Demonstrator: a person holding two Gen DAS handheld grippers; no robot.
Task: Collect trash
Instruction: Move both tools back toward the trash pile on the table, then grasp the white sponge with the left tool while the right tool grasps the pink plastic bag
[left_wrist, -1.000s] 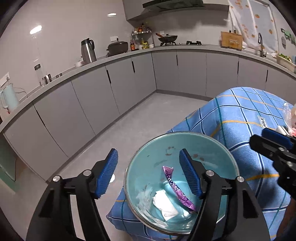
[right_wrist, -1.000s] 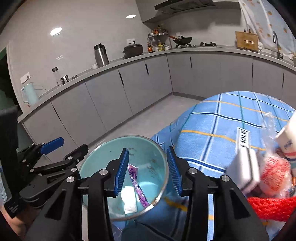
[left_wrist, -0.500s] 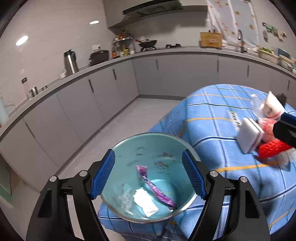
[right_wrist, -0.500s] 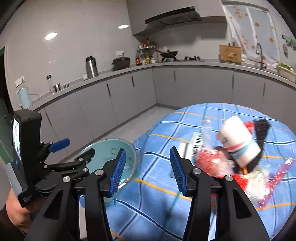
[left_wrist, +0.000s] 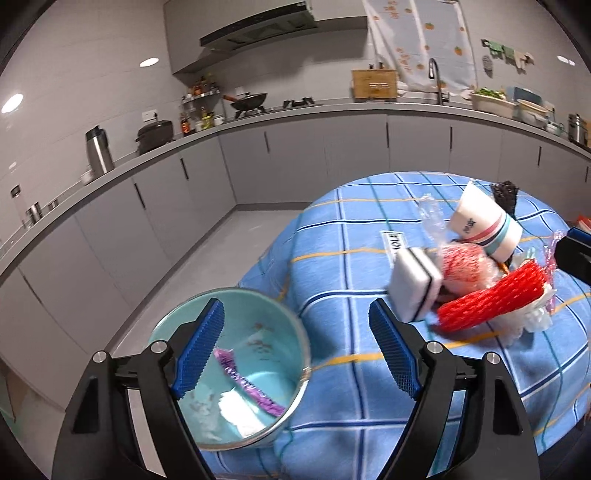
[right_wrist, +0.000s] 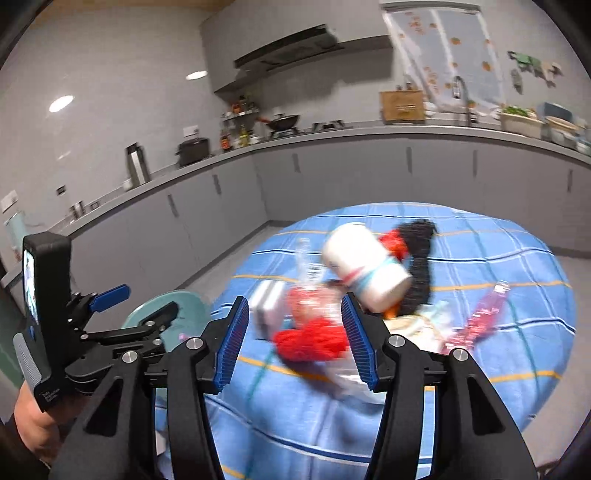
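A teal bowl (left_wrist: 258, 317) sits at the near left edge of the blue checked tablecloth (left_wrist: 343, 266); it holds a purple wrapper (left_wrist: 247, 384) and white tissue (left_wrist: 236, 413). A trash pile lies to the right: a white sponge block (left_wrist: 413, 288), red foam net (left_wrist: 491, 299), paper cup (left_wrist: 484, 225), clear plastic (left_wrist: 430, 218). My left gripper (left_wrist: 295, 354) is open, over the bowl's right rim. My right gripper (right_wrist: 295, 339) is open, with the red net (right_wrist: 314, 343) and the cup (right_wrist: 365, 273) seen between its fingers. A pink wrapper (right_wrist: 480, 317) lies further right.
Grey kitchen cabinets (left_wrist: 295, 155) curve around behind the table, with a kettle (left_wrist: 98, 149), pots and a sink on the counter. Bare grey floor (left_wrist: 229, 251) lies left of the table. The left gripper's body (right_wrist: 92, 332) shows at the right wrist view's left.
Both grippers have swung right, away from the bowl toward the trash pile. The bowl has slid to the left in both views. Both stay open.
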